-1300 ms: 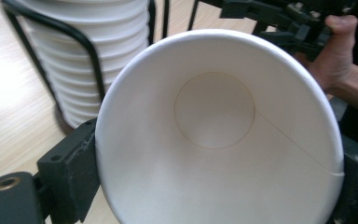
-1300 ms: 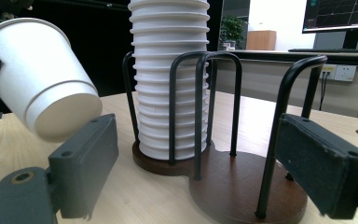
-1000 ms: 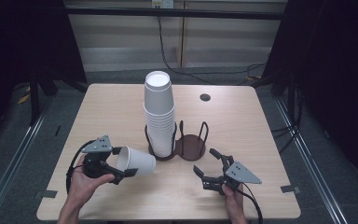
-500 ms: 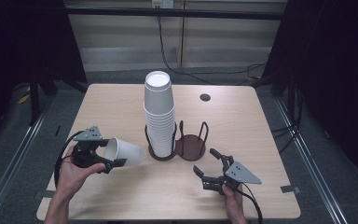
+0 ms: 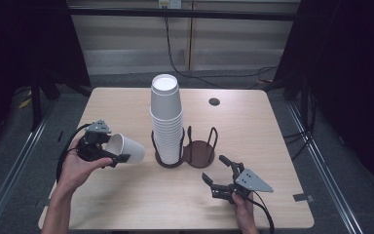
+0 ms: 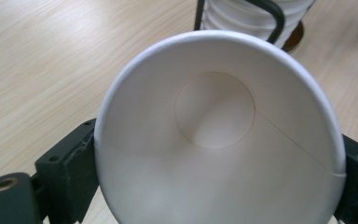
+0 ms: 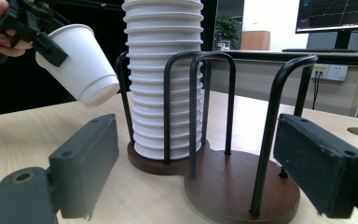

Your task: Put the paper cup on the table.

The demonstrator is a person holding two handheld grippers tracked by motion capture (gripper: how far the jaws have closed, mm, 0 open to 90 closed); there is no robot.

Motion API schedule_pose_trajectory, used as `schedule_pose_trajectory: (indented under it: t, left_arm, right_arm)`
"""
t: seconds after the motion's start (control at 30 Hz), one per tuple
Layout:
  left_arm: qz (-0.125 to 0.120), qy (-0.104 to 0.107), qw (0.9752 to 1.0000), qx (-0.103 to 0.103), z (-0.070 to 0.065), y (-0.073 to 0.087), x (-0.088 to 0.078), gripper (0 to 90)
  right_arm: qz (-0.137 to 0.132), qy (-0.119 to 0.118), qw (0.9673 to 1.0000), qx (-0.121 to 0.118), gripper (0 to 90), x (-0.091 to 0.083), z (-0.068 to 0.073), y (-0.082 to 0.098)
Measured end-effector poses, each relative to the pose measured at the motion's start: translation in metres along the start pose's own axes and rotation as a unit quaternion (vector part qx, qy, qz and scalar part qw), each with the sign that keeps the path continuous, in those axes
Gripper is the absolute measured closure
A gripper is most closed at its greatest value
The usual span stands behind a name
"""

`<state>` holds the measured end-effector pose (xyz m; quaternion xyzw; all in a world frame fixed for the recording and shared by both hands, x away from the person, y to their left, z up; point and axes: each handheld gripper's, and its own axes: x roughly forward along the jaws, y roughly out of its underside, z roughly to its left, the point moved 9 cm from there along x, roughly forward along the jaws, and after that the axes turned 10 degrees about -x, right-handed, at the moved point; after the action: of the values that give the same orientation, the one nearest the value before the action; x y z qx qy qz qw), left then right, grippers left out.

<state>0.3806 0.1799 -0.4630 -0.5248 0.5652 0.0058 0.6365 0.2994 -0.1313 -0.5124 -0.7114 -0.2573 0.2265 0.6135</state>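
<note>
My left gripper is shut on a single white paper cup held sideways above the table, left of the stack; the cup's base points toward the stack. In the left gripper view the cup sits mouth-first between both jaws. A tall stack of white cups stands in the left bay of a dark wire cup holder; the holder's right bay is empty. My right gripper rests low near the table's front right, open, with the holder and the stack ahead of it.
A small dark round grommet sits in the wooden tabletop at the back right. Dark floor and metal rails surround the table. Cables trail from both grippers toward the front edge.
My left gripper has carried the cup leftward, away from the stack, and slightly up. The right gripper has stayed where it was.
</note>
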Motion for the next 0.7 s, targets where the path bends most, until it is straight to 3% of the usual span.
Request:
schedule_pose_trajectory:
  t: [0.17, 0.33, 0.43, 0.53, 0.6, 0.7]
  left_arm:
    - [0.028, -0.015, 0.9995, 0.009, 0.004, -0.004, 0.007, 8.6]
    - [0.067, -0.04, 0.9968, 0.02, 0.013, -0.003, 0.013, 8.6]
    - [0.073, -0.041, 0.9964, 0.016, 0.015, -0.004, 0.015, 8.5]
    - [0.101, -0.074, 0.9916, 0.032, 0.021, 0.0, 0.022, 8.4]
    - [0.11, -0.072, 0.9909, 0.031, 0.02, 0.002, 0.026, 8.4]
    - [0.129, -0.077, 0.9877, 0.042, 0.021, 0.003, 0.03, 8.3]
  right_arm:
    - [0.0, 0.001, 1.0, 0.0, 13.3, 0.0, 0.0, 0.0]
    - [0.0, 0.0, 1.0, 0.0, 13.4, 0.0, 0.0, 0.0]
    - [0.0, 0.0, 1.0, 0.0, 13.4, 0.0, 0.0, 0.0]
    - [0.0, 0.001, 1.0, 0.0, 13.4, 0.0, 0.0, 0.0]
    - [0.0, 0.001, 1.0, 0.0, 13.4, 0.0, 0.0, 0.0]
    - [0.0, 0.0, 1.0, 0.0, 13.4, 0.0, 0.0, 0.0]
